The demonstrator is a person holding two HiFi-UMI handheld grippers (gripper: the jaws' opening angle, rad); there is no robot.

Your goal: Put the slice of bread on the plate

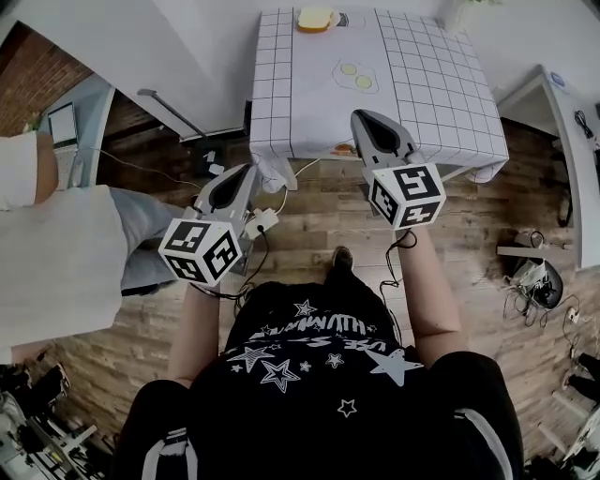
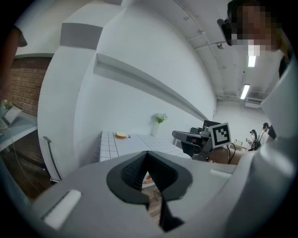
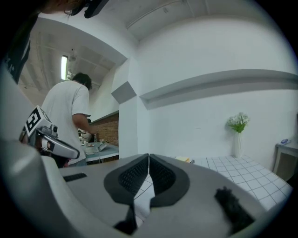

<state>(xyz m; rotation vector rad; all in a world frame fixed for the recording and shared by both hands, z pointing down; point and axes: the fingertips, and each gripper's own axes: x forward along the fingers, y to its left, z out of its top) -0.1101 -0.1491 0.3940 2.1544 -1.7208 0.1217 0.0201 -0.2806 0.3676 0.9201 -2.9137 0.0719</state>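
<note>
Held left gripper (image 1: 249,172) and right gripper (image 1: 361,116) pressed together, empty. Hovered right at near edge of desk (image 1: 281,131), left just short, above open floor (image 1: 309,220). Saw slice of bread (image 1: 316,19) far ahead, at far edge.

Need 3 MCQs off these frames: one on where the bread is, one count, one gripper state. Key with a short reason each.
1. Where is the slice of bread?
A. at the far end of the table
B. at the table's near edge
C. on the floor

2. How many pale round pieces lie mid-cloth?
A. one
B. two
C. four

3. The right gripper: how do its fingers stand?
A. wide apart
B. shut on bread
C. shut, nothing held

Key:
1 A: the head view shows it at the table's far end.
2 B: two lie side by side.
3 C: the right gripper view shows the pads together with nothing between them.
</note>
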